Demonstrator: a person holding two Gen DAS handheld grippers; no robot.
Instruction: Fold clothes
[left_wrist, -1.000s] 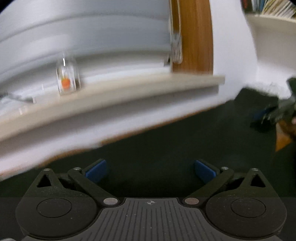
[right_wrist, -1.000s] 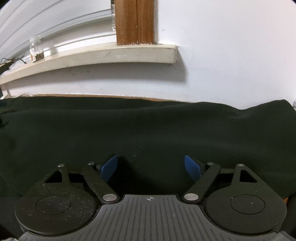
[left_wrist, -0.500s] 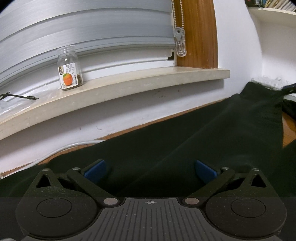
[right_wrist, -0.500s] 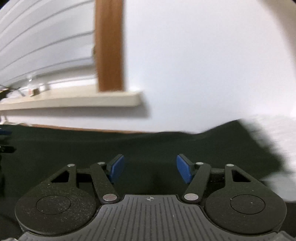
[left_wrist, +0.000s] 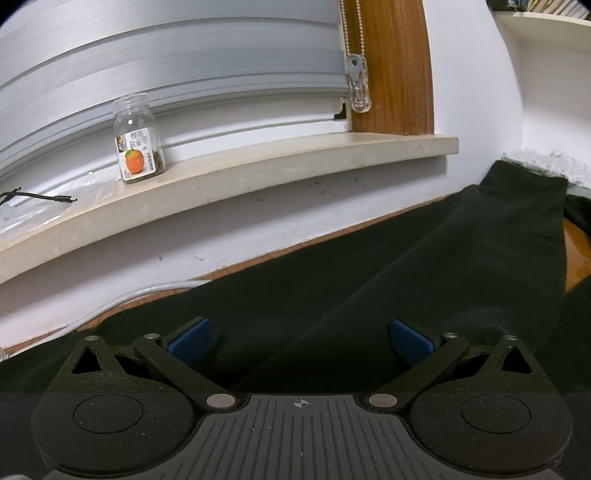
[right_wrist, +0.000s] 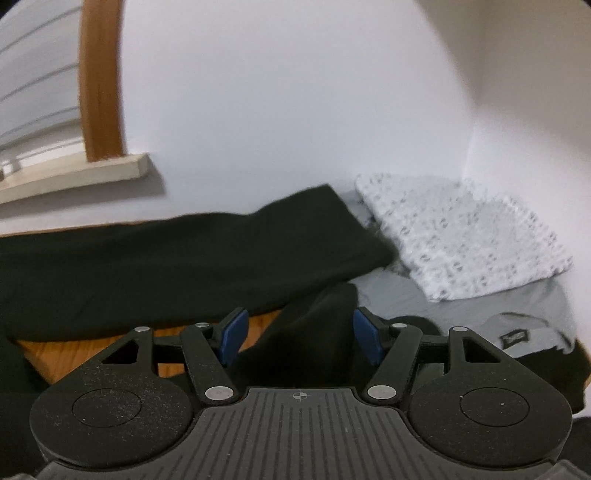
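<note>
Below the windowsill (left_wrist: 258, 166), the dark garment (left_wrist: 406, 266) stretches lengthwise along the wall across the surface (right_wrist: 92, 354), a raised fold standing between the half-open right hand-held gripper (right_wrist: 297, 338) pads, while the left hand-held gripper (left_wrist: 301, 338) hovers wide open, holding nothing.

A very dark green, plain cloth garment (left_wrist: 424, 266) lies over an orange-brown wooden table top (right_wrist: 85, 354); a folded white knit cloth speckled with grey (right_wrist: 461, 236) sits on a plain grey folded garment (right_wrist: 406, 295) bearing a small black tag; the clear glass jar (left_wrist: 137, 144) carries a white label with an orange fruit; the gripper pads (left_wrist: 190, 339) are blue.
</note>
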